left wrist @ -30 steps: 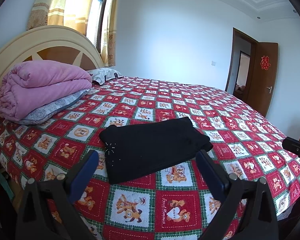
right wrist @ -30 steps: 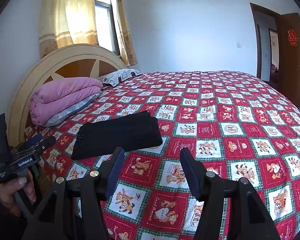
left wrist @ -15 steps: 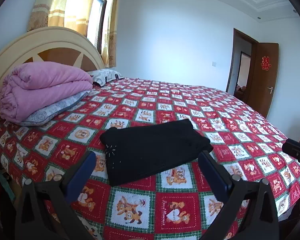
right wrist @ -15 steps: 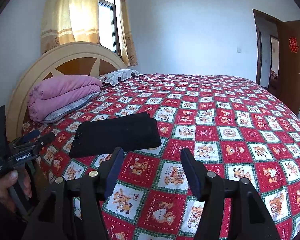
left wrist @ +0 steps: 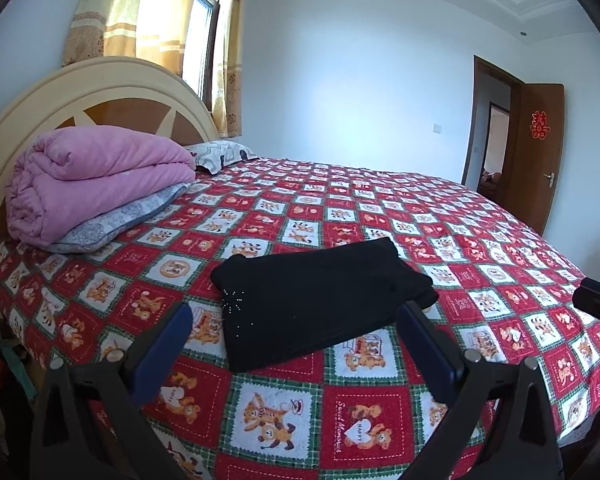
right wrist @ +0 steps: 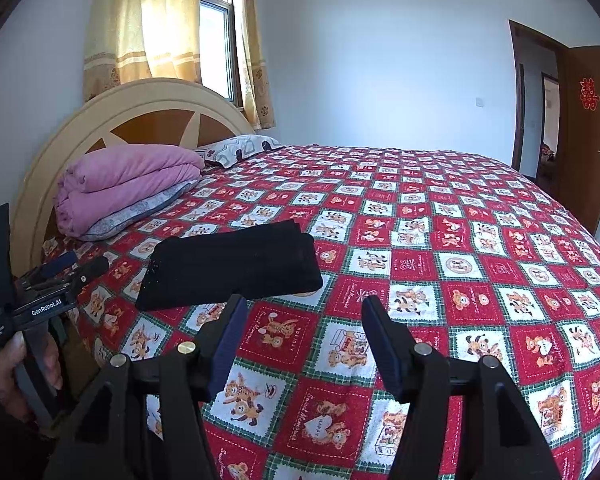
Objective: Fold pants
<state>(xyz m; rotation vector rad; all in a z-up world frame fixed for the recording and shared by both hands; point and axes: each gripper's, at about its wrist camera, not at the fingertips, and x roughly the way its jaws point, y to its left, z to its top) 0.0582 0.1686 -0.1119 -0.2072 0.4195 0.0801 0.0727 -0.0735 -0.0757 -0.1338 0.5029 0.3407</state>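
The black pants (left wrist: 320, 300) lie folded into a flat rectangle on the red cartoon-print bedspread (left wrist: 380, 208), near the bed's front edge; they also show in the right wrist view (right wrist: 232, 268). My left gripper (left wrist: 294, 322) is open and empty, held above the bed just in front of the pants. My right gripper (right wrist: 304, 318) is open and empty, to the right of the pants and apart from them. The left gripper also appears in the right wrist view (right wrist: 72, 268), held in a hand at the left edge.
A folded pink quilt (left wrist: 96, 176) lies on a grey pillow (left wrist: 128, 216) by the cream headboard (left wrist: 100, 92). A second pillow (left wrist: 220, 152) lies behind it. A window with curtains (right wrist: 160, 32) is at the left. An open brown door (left wrist: 536, 152) is at the right.
Both grippers have pulled back slightly and tilted up from the bed. The pants have not moved.
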